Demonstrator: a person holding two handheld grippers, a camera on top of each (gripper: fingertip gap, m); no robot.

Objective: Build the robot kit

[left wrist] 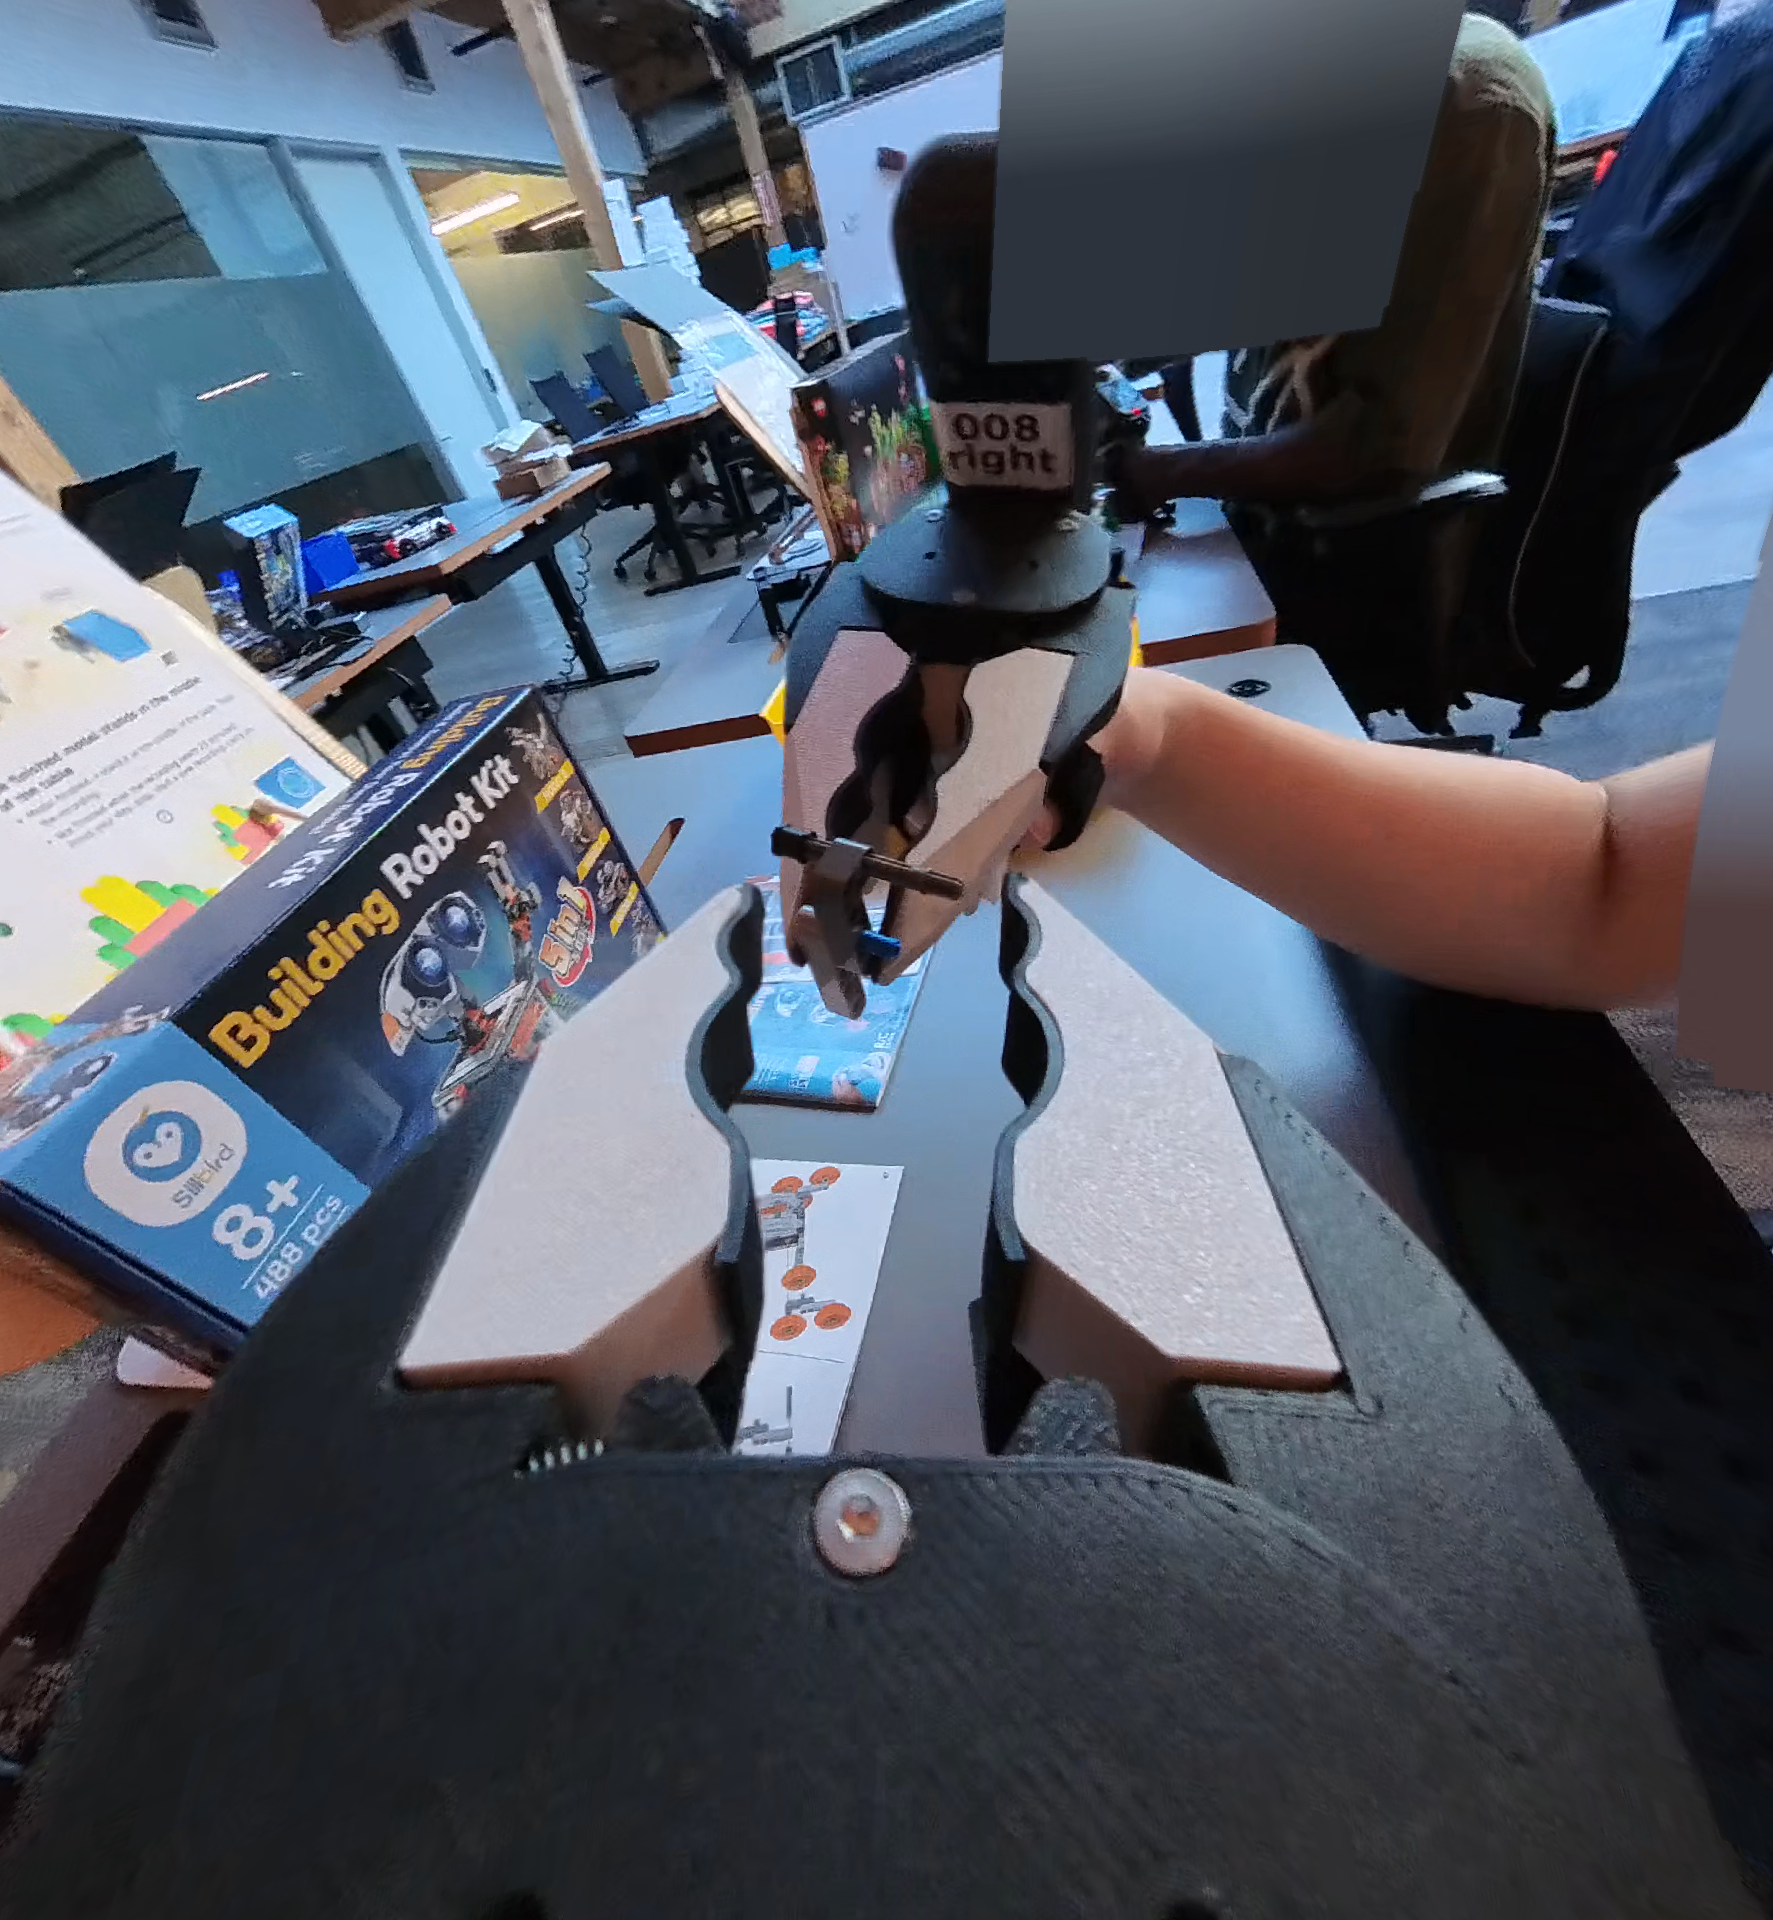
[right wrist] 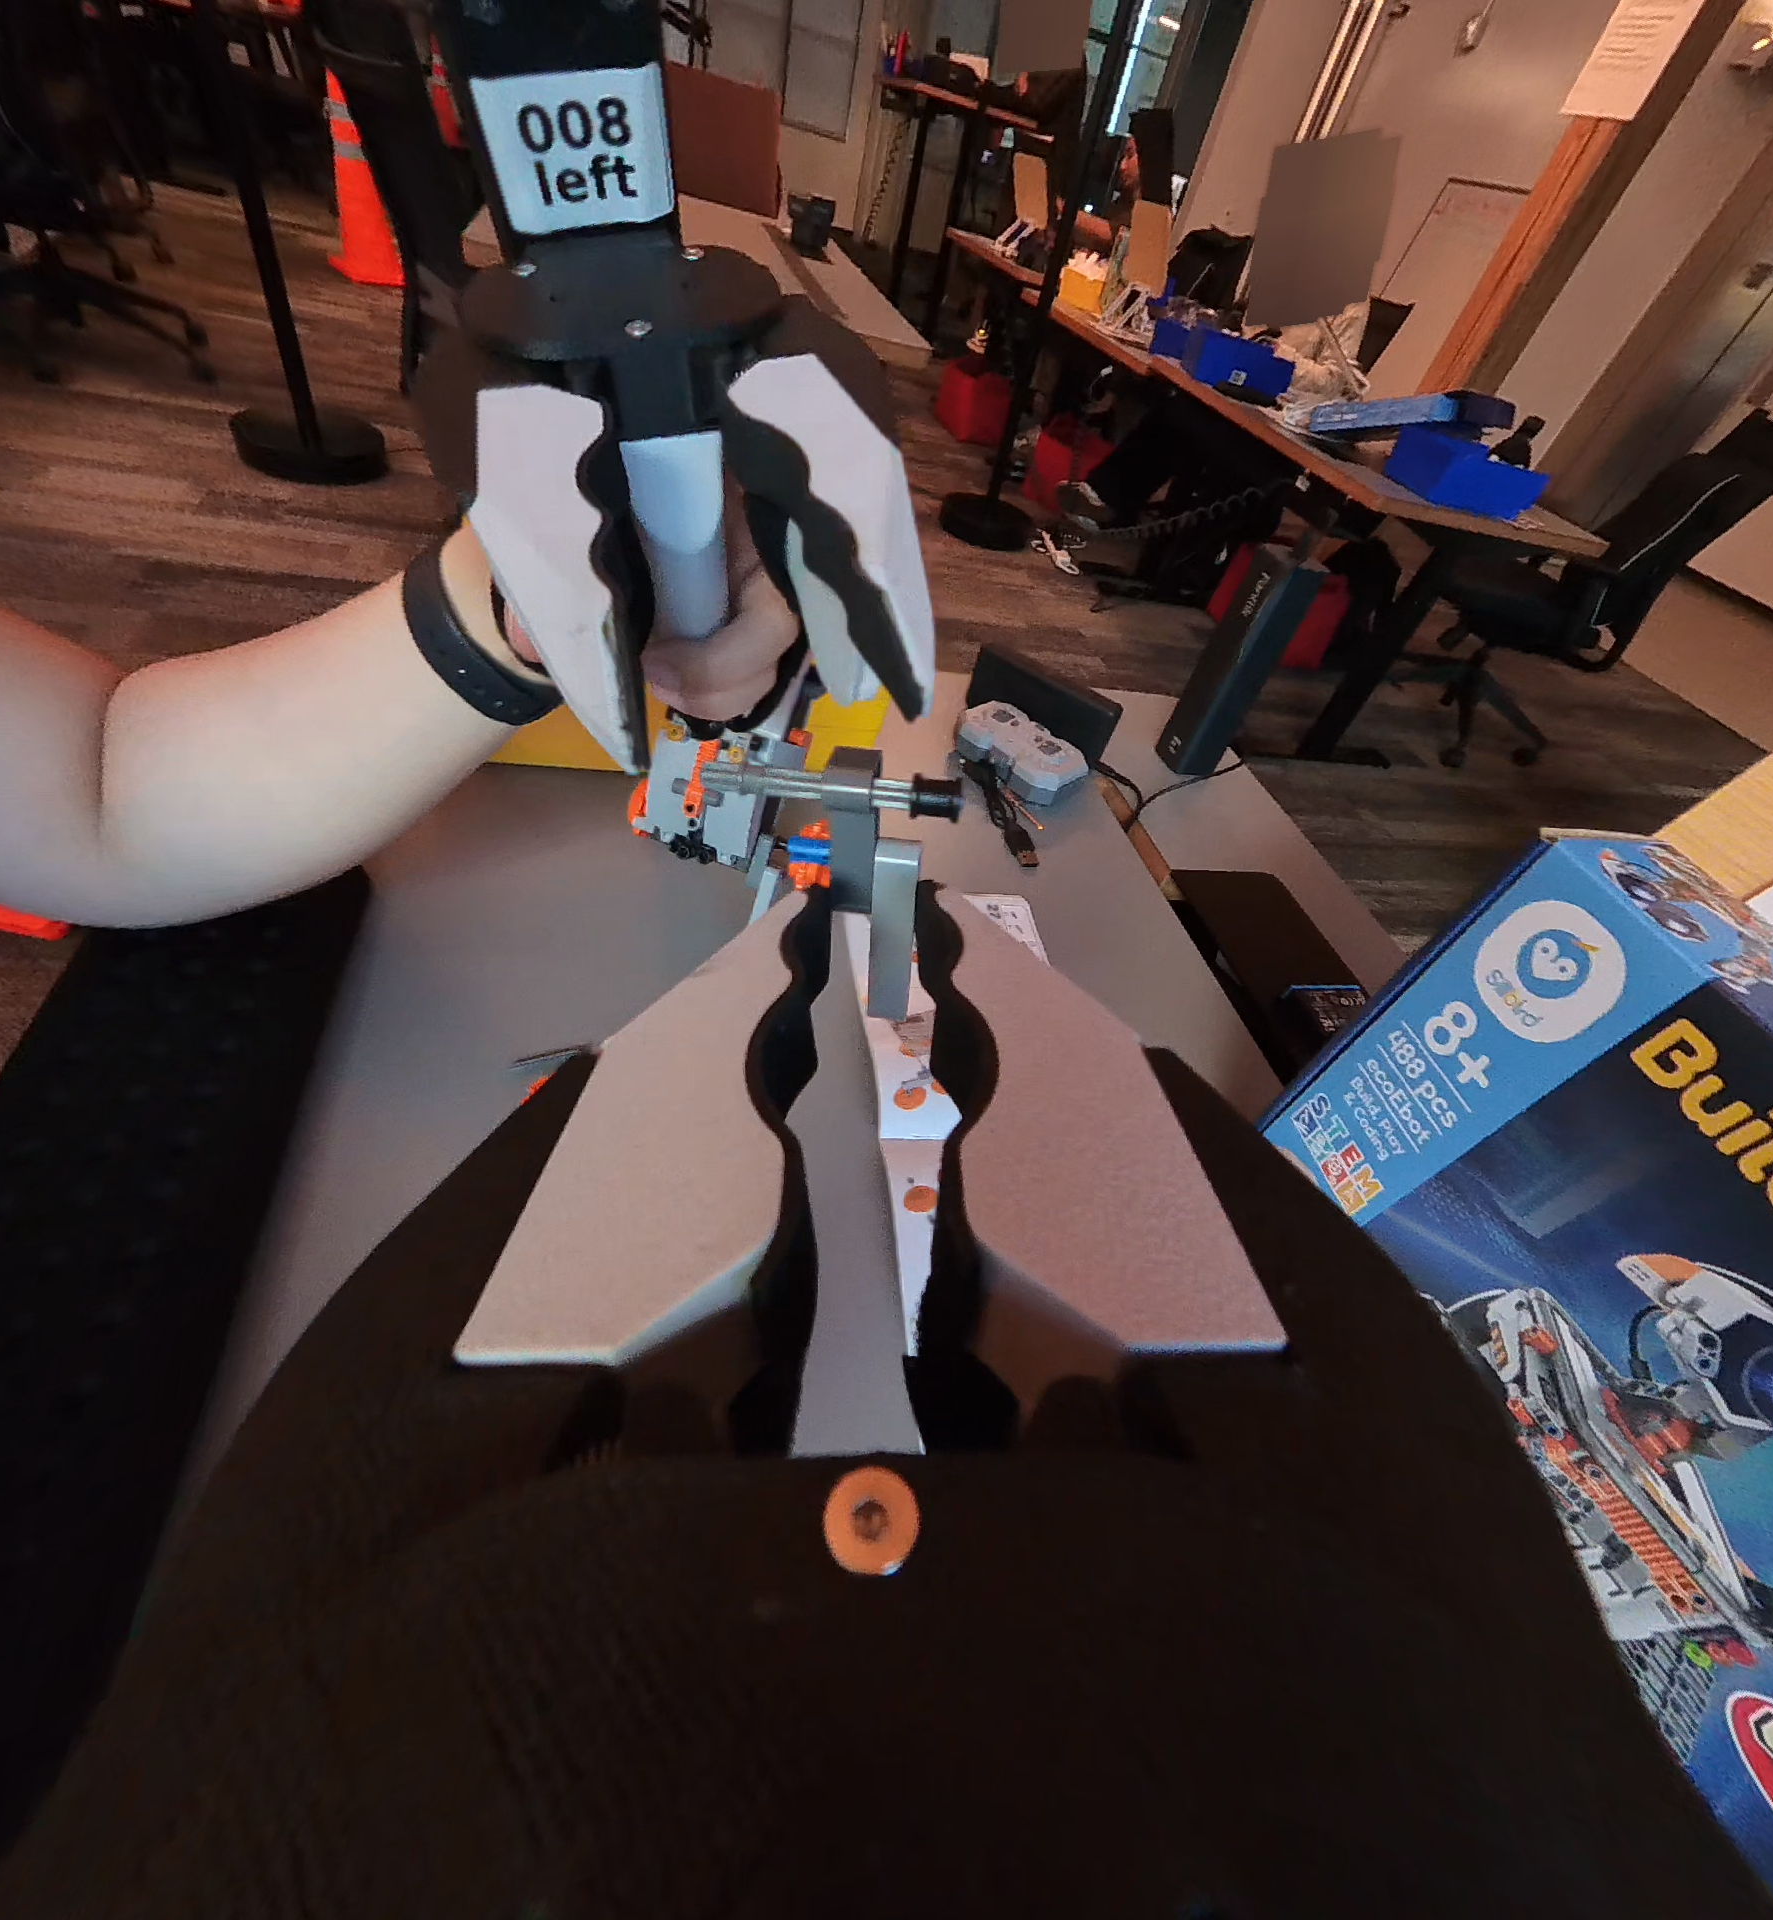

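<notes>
The lower end of the small grey toy-brick assembly (right wrist: 866,831) is hidden between the right gripper's (right wrist: 866,914) fingers, and how its pieces join is hard to make out. A larger grey-and-orange brick block (right wrist: 690,795) sits partly behind it and behind the left gripper (right wrist: 773,717). The kit box (right wrist: 1588,1195) is cut off at the right edge in the right wrist view.

There are two grippers, one box, one booklet (left wrist: 830,1039) and one printed sheet (left wrist: 820,1268) on the grey table (right wrist: 466,935); a grey controller (right wrist: 1022,743) lies far right.

The right gripper's jaws are pinched on the grey assembly, whose dark axle (left wrist: 866,860) sticks out sideways, held above the table's middle. The left gripper (left wrist: 866,925) faces it, jaws spread and holding nothing, its tips just beside the assembly. A bare forearm (left wrist: 1381,862) reaches in from the right to the right gripper (left wrist: 887,914); another forearm (right wrist: 238,758), with a dark wristband, comes from the left.
</notes>
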